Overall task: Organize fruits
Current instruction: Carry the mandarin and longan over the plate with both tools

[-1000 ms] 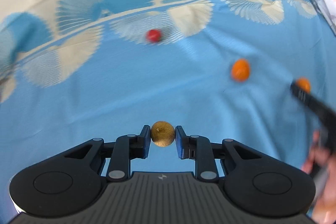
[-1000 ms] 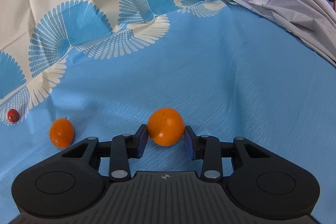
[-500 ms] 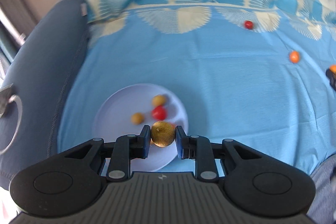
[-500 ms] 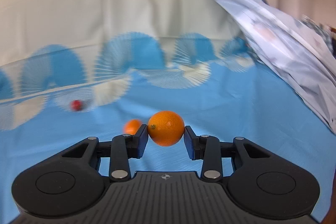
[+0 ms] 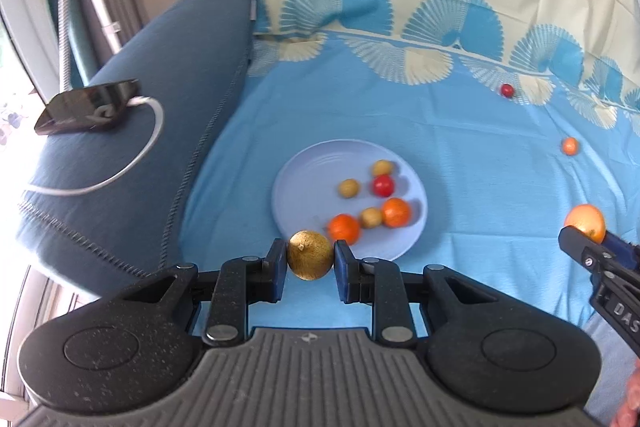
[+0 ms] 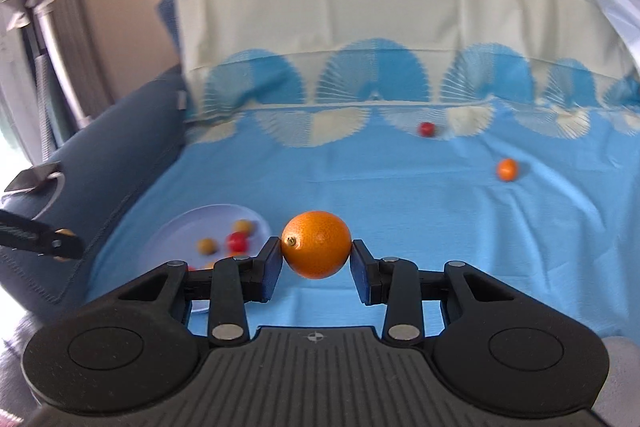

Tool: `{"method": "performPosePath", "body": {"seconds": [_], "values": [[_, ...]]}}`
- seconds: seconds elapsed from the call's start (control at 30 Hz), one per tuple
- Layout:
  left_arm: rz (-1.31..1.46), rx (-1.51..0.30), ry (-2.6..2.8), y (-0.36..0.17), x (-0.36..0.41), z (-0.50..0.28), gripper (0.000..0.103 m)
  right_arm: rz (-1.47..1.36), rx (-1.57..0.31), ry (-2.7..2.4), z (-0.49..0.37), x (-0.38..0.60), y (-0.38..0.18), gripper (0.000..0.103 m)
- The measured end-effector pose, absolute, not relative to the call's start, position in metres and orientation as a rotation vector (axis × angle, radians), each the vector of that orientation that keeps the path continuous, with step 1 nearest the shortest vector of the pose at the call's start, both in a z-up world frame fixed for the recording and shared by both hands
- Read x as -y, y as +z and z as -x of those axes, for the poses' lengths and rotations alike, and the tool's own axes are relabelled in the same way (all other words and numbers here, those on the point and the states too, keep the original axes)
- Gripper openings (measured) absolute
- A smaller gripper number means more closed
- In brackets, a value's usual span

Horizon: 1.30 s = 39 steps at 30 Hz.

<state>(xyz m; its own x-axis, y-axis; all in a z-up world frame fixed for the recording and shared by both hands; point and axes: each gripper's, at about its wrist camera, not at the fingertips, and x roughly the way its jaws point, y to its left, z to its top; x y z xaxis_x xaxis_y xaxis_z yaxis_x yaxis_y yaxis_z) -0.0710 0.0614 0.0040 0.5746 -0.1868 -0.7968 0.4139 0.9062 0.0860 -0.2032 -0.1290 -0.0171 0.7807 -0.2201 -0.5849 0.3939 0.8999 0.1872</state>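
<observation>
The orange (image 6: 316,249) sits clamped between the right gripper's (image 6: 316,259) pads, its long axis lying across the jaws and its stem end turned left. The left gripper (image 5: 311,261) pinches a golden-brown fruit (image 5: 311,255) at the near rim of the pale plate (image 5: 304,183). Only the left view shows the plate's two oranges (image 5: 370,221); both views show a loose red fruit (image 6: 427,129) and small orange fruit (image 6: 507,169) far right on the blue cloth (image 6: 400,195).

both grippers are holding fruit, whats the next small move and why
Probably carry the left gripper a little forward over the plate and lower it before opening. It is shut on the brown fruit at the plate's near rim, and the plate's near-left part looks bare. The right gripper, shut on its orange, is farther off.
</observation>
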Motion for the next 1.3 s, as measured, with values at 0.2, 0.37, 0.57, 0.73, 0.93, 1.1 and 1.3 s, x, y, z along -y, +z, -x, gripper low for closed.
{"method": "performPosePath", "body": {"seconds": [0.2,0.37,0.57,0.73,0.93,1.1,1.3], "values": [[-0.232,-0.908,-0.336,-0.003,-0.092,0.075,0.027,-0.245,-0.606,-0.277,0.204,0.098,-0.007,0.039],[-0.205,-0.904,-0.334,-0.003,-0.102,0.070,0.027,-0.203,-0.620,-0.263,0.199,0.089,-0.004,0.039],[-0.186,-0.904,-0.338,-0.003,-0.101,0.065,0.027,-0.179,-0.626,-0.267,0.196,0.085,-0.003,0.039],[-0.181,-0.911,-0.338,-0.004,-0.101,0.059,0.027,-0.178,-0.639,-0.272,0.193,0.086,-0.006,0.039],[-0.180,-0.919,-0.329,-0.008,-0.099,0.051,0.027,-0.170,-0.649,-0.265,0.186,0.085,-0.008,0.039],[-0.183,-0.920,-0.322,-0.011,-0.093,0.036,0.027,-0.174,-0.664,-0.254,0.176,0.088,-0.014,0.039],[-0.187,-0.938,-0.324,-0.021,-0.076,0.009,0.027,-0.181,-0.685,-0.237,0.151,0.088,-0.027,0.039]]}}
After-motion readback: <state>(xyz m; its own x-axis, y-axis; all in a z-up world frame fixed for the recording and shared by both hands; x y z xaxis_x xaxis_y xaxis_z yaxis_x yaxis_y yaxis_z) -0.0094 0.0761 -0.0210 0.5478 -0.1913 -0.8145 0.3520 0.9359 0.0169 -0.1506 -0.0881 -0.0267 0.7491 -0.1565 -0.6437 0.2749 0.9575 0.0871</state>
